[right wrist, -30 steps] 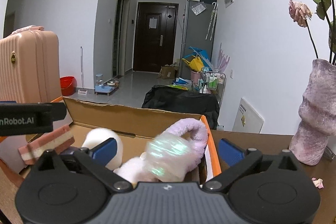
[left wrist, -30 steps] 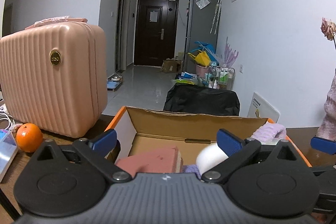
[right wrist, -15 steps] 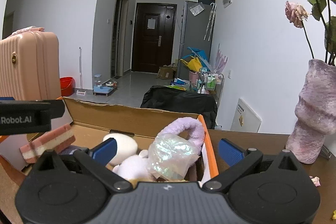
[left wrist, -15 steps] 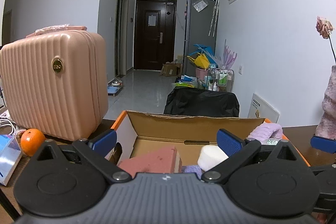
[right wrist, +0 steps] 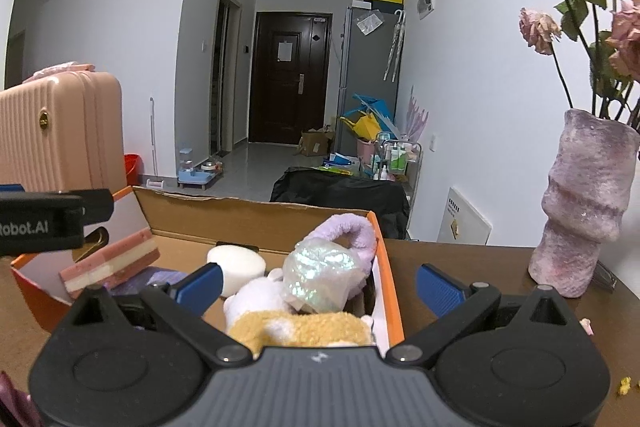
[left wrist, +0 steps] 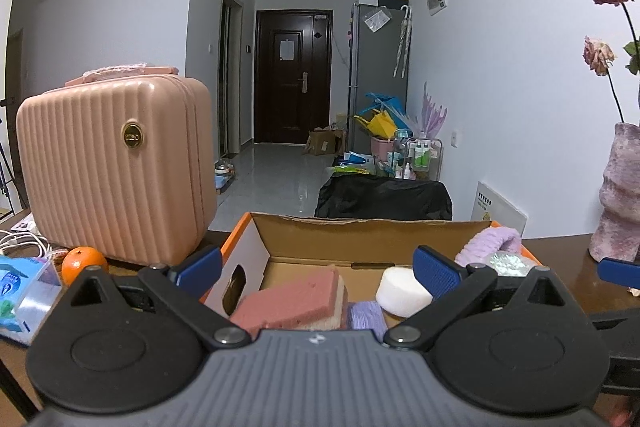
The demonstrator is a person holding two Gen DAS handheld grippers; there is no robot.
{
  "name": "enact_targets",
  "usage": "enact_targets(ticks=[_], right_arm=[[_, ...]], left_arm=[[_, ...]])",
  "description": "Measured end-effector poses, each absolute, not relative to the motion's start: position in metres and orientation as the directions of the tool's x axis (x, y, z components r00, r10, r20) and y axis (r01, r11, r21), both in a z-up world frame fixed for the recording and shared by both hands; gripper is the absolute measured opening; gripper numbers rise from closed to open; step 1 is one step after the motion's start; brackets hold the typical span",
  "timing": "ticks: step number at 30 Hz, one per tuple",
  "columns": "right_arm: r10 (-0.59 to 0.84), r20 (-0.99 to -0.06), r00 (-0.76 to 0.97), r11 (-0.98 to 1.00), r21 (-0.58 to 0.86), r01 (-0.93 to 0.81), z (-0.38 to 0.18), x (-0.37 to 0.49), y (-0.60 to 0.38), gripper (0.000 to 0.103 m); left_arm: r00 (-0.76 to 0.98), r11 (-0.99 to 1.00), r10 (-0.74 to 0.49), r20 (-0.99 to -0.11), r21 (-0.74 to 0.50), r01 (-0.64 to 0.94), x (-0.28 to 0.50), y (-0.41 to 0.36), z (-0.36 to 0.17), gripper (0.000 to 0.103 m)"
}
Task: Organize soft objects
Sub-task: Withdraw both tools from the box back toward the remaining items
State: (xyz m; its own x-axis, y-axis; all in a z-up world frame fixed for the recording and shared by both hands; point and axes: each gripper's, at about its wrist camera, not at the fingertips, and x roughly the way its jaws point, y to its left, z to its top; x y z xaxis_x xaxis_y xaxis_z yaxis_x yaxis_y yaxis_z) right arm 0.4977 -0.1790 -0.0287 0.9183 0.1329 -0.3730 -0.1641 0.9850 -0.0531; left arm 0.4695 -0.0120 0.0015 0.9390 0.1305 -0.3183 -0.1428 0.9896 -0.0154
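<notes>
while both tongs hang over the box (left wrist: 360,231), neither one has hold of anything. the left tongs (left wrist: 316,265) are spread wide with nothing between the blue tips, and so are the right tongs (right wrist: 318,285).

i think the soft things sit in the box because that is where they go for tidying. under the left tongs, near the box's left wall, a pink sponge (left wrist: 292,301) leans on its side. a white round sponge (left wrist: 402,291) lies toward the middle of the box. a small purple cloth (left wrist: 366,315) sits between them.

at the right end of the box a purple fluffy band (right wrist: 348,231) curls up over the rim. a shiny crinkly bag (right wrist: 320,277) rests on a white plush toy (right wrist: 256,299), and a tan furry toy (right wrist: 300,329) lies closest to the right tongs.

on the side of the left tongs you can read "obot.ai" in the right view. left of the box stands a pink case (left wrist: 116,171) with a gold badge too small to read. an orange (left wrist: 82,261) sits beside it. right of the box stands a purple vase (right wrist: 580,207).
</notes>
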Motion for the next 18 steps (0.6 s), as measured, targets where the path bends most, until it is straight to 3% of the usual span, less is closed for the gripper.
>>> enact_targets(ticks=[18], right_arm=[[0.116,-0.394,0.912,0.991,-0.022,-0.135,-0.032,0.443,-0.198,0.103]], left_arm=[[0.930,0.989,0.140,-0.339,0.009,-0.146,0.409,-0.017,-0.009,0.103]])
